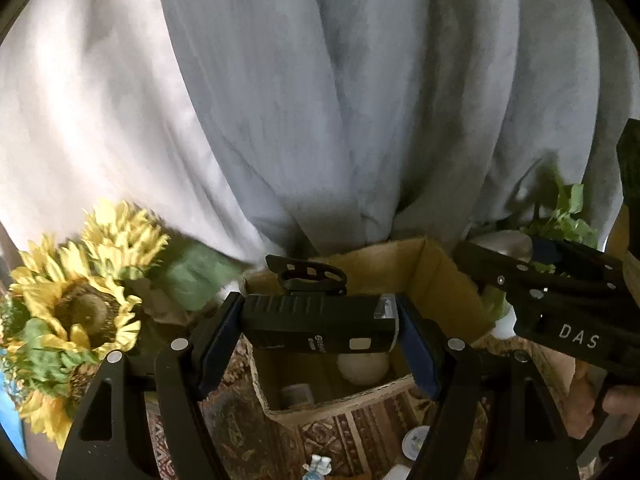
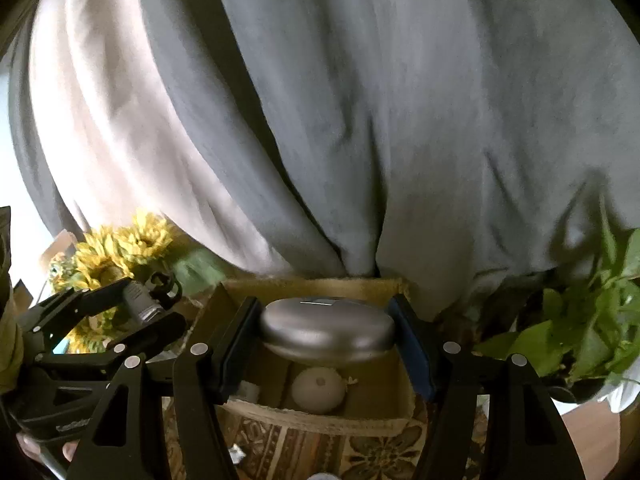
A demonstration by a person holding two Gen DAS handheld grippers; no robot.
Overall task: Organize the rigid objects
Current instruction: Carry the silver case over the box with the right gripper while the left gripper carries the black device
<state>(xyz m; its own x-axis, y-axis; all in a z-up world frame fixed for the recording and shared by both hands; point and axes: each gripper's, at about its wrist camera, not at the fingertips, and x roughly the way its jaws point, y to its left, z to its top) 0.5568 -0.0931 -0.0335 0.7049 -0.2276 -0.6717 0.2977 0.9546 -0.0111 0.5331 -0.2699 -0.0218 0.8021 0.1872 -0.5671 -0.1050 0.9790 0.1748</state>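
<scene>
My left gripper [image 1: 320, 322] is shut on a black flashlight-like device [image 1: 316, 322] with a clip on top, held crosswise above an open cardboard box [image 1: 448, 280]. My right gripper [image 2: 326, 332] is shut on a grey oval case [image 2: 326, 332], held above the same box [image 2: 320, 416]. Inside the box lie a pale round ball [image 2: 318, 390] [image 1: 362, 368] and a small white jar [image 1: 296, 396]. The right gripper's body shows at the right of the left wrist view [image 1: 560, 312]; the left gripper and its load show at the left of the right wrist view [image 2: 140, 304].
A grey curtain [image 1: 320, 100] hangs behind the box. Sunflowers [image 1: 80, 308] stand at the left and a green leafy plant [image 2: 580, 332] at the right. A patterned cloth [image 2: 360, 452] covers the table, with small white items [image 1: 414, 438] near the front.
</scene>
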